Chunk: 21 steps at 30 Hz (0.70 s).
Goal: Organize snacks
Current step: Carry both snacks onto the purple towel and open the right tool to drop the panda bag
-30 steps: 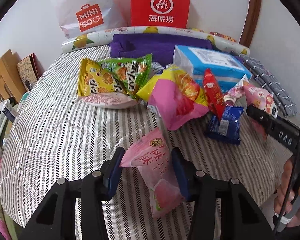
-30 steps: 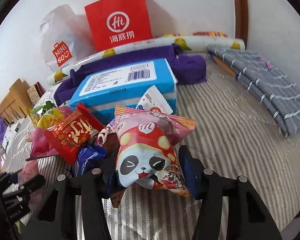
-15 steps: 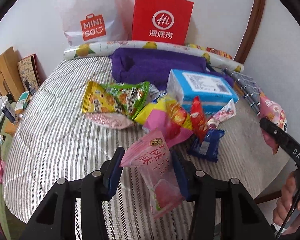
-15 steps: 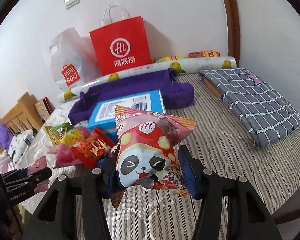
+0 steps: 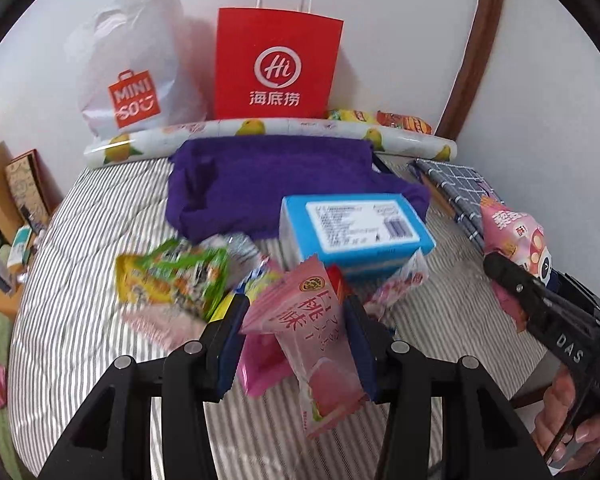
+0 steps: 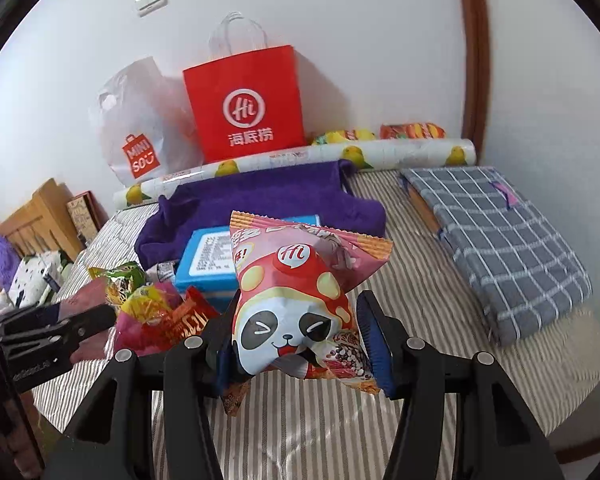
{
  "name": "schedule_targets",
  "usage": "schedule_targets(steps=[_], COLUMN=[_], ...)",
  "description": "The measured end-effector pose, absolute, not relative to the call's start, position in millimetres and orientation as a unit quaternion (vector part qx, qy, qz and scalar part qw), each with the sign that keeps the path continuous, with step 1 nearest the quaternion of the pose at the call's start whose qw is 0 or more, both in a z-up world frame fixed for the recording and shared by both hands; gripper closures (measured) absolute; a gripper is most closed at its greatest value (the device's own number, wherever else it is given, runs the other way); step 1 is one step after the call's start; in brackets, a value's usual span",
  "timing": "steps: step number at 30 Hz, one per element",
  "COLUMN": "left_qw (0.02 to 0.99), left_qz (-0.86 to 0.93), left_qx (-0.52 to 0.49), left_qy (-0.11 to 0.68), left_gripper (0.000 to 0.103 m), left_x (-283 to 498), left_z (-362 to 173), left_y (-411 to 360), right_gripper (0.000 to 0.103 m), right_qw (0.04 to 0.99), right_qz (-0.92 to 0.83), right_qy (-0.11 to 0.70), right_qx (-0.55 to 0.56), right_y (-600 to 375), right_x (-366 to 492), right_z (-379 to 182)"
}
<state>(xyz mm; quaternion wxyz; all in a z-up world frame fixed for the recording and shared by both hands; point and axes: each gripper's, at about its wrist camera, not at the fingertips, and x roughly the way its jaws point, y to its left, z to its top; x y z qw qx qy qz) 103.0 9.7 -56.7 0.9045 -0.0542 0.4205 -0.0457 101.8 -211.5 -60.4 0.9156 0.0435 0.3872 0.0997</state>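
Observation:
My left gripper (image 5: 296, 332) is shut on a pink peach snack packet (image 5: 312, 344) and holds it above the striped bed. My right gripper (image 6: 296, 340) is shut on a pink panda snack bag (image 6: 296, 300), also lifted; this bag shows at the right of the left wrist view (image 5: 512, 240). A heap of snacks lies on the bed: a green-yellow bag (image 5: 172, 280), a blue box (image 5: 356, 228), a red packet (image 6: 188, 320). A red paper bag (image 5: 274, 68) and a white plastic bag (image 5: 136, 80) stand against the far wall.
A purple towel (image 5: 280, 184) lies behind the snacks, with a lemon-print roll (image 5: 260, 132) along the wall. A grey checked cloth (image 6: 500, 240) covers the bed's right side. Wooden furniture (image 6: 36, 220) stands at left. The striped bedspread (image 6: 420, 280) shows bare between box and cloth.
Both grippers have risen and pulled back from the snack heap, each still holding its packet. More of the wall and bags shows now.

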Motion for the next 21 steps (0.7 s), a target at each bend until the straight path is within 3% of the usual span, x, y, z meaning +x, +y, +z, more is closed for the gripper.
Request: schedule_targets(steps=[21], left_qw=[0.910], left_qz=[-0.045], left_qx=[-0.056], left_qy=[0.408], left_gripper=[0.057], left_x=[213.3], left_z=[-17.4], left_y=[25.9], right_gripper=[0.049], right_qw=[0.925], right_qz=[0.138], right_qy=[0.355], right_qx=[-0.001], right_y=[-181.3], right_x=[219.7], right_z=[-13.4])
